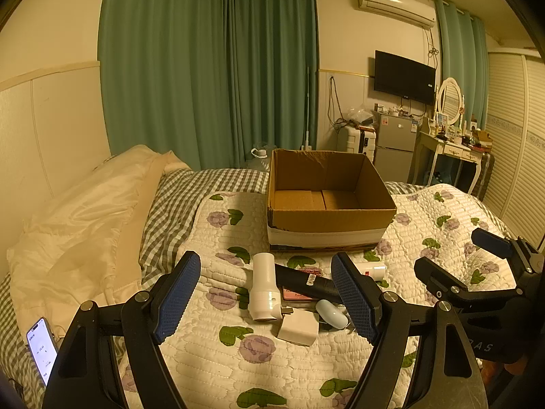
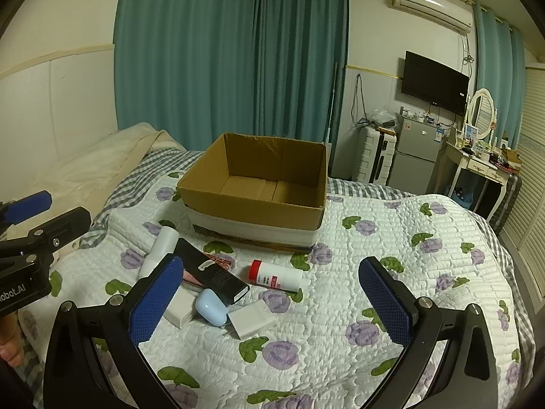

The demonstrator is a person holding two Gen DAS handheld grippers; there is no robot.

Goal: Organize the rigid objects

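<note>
An open, empty cardboard box stands on the quilted bed. In front of it lies a pile: a white cylinder device, a long black box, a pink item under it, a light blue case, a white charger block, a white flat square and a white tube with red cap. My left gripper is open above the pile. My right gripper is open, just right of the pile.
A phone with a lit screen lies on the bed at the far left. A cream pillow lies at the left. A fridge, a dressing table and green curtains stand beyond the bed.
</note>
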